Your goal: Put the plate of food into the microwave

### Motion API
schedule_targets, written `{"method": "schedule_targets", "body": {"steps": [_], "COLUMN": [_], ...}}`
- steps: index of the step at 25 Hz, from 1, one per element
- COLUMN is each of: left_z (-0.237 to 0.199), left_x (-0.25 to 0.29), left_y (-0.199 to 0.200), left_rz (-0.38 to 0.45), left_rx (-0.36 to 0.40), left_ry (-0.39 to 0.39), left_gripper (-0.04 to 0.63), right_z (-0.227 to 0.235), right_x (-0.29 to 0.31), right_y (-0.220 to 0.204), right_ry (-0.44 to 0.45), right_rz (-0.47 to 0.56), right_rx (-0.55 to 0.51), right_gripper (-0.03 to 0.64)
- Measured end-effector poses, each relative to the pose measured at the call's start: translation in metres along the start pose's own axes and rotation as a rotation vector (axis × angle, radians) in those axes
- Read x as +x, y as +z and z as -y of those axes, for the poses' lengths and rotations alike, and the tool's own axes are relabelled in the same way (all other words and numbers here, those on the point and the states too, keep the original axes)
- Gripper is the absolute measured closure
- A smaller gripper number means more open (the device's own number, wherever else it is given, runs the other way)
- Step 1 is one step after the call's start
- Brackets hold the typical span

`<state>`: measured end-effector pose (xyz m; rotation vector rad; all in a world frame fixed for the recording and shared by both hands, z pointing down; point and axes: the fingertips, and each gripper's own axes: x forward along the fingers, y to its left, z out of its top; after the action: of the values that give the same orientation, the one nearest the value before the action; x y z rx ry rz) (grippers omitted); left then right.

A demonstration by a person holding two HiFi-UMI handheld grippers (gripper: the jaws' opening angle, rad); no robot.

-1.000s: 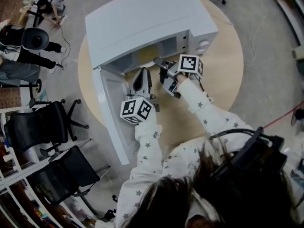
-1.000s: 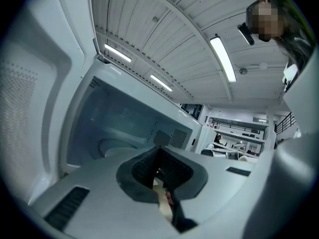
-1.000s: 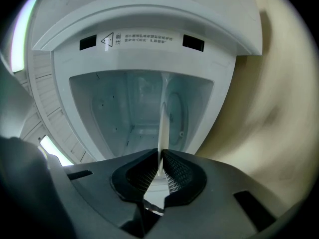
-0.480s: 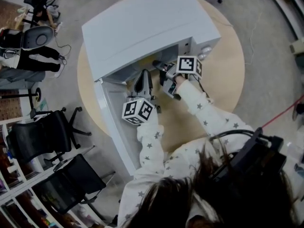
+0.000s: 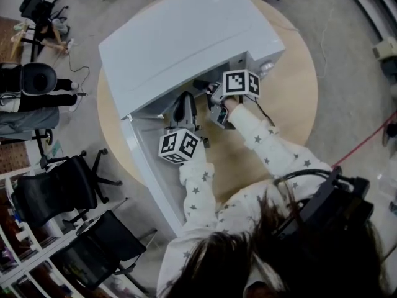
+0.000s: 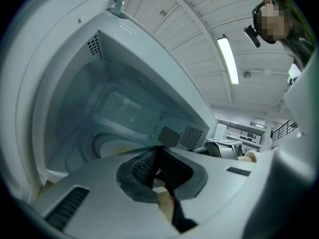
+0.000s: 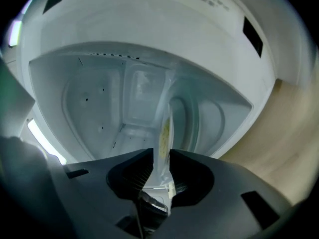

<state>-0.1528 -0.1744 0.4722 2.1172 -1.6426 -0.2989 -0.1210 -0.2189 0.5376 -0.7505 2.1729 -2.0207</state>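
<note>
Landmark: microwave, white, on a round wooden table; its door is swung fully open to the left of the cavity.
Task item: plate of food, seen edge-on with a yellow portion showing. It sits inside the microwave cavity, over the turntable; whether it is fully bedded there cannot be told.
Right gripper: reaching into the microwave mouth. Its jaws are opening, and the near rim of the plate stands between them with the clamp coming off.
Left gripper: at the front of the microwave, left of the right gripper and over the open door. Its jaws are closed together with no item in them, and it is clear of the plate.
Change noted: a second ago the right jaws were clenched tight on the rim; they are now parting. Both grippers sit much where they did relative to the microwave.
Meaning for task: judged as the release step, with the placing essentially done.
Remaining, by judgement: draw the right gripper straight back out of the microwave without catching the rim.
Risk: a pad dragging the rim could pull the plate off centre.
</note>
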Motion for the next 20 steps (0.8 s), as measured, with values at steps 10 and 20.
{"method": "schedule_targets", "body": {"steps": [10, 20], "left_z": [-0.006, -0.014], "left_x": [0.001, 0.003], "left_y": [0.002, 0.003], "left_rz": [0.0, -0.007], "left_rx": [-0.001, 0.006], "left_ry": [0.009, 0.012], "left_gripper": [0.594, 0.594], "right_z": [0.005, 0.017], "right_x": [0.001, -0.002], "right_y": [-0.006, -0.004], "right_ry": [-0.08, -0.135], "right_rz": [-0.034, -0.024], "right_rx": [-0.078, -0.083], "right_gripper": [0.491, 0.491]}}
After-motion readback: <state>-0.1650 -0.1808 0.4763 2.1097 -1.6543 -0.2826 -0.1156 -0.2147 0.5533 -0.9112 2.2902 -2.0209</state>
